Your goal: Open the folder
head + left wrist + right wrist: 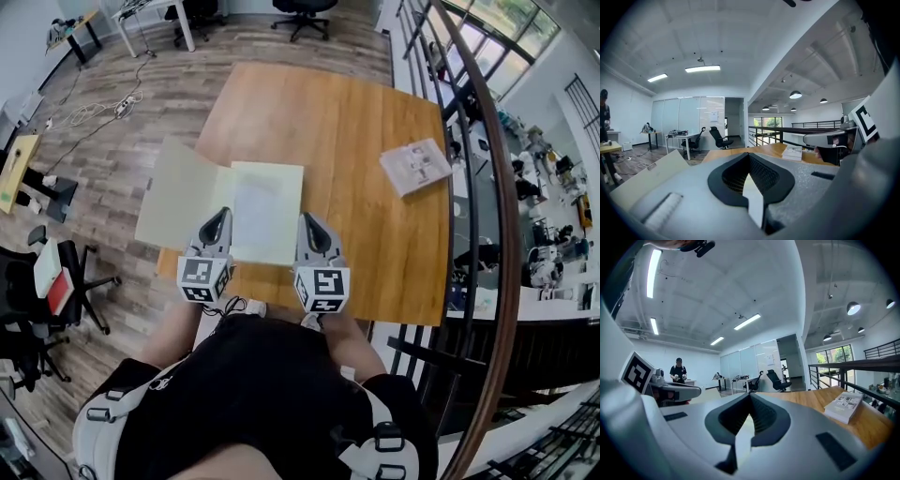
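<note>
- Folder [267,211] lies open at the near left corner of the counter [347,141]. Its left cover [178,192] reaches past the counter edge, over the floor.
- Left gripper [221,216] sits near the fold and right gripper [305,221] at the right leaf's outer edge. Both have their fingers together; I cannot tell whether either pinches a sheet.
- Opening looks all but done. It is probably best to keep the right leaf steadied, so the overhanging cover cannot drag the folder off.
- Fold runs away from the person, slightly tilted; the opened spread's long axis runs left to right.
</note>
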